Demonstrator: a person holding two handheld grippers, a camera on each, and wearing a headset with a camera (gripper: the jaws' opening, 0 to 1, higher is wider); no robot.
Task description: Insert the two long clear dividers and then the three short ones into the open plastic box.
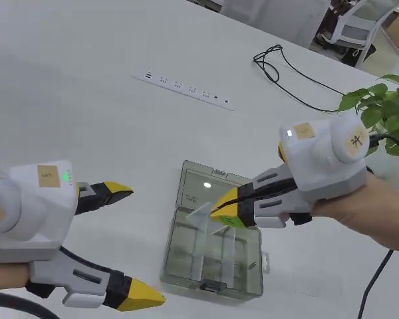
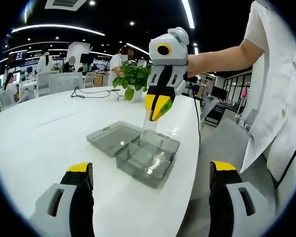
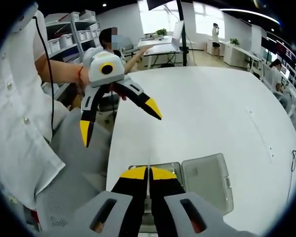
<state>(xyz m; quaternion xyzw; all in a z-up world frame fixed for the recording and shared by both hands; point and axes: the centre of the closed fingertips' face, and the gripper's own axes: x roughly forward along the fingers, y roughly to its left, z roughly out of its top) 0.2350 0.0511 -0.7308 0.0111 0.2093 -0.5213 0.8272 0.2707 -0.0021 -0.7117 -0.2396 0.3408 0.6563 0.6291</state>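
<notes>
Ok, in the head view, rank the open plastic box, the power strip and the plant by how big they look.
Largest to smallest:
open plastic box
plant, cropped by the frame edge
power strip, long but thin and farther away, so its true size is unsure

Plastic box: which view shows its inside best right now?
Head view: it looks down into the plastic box, showing its compartments and upright clear dividers. The left gripper view sees it low from the side, under the right gripper. In the right gripper view, that gripper's shut jaws hide most of it; the lid shows.
</notes>
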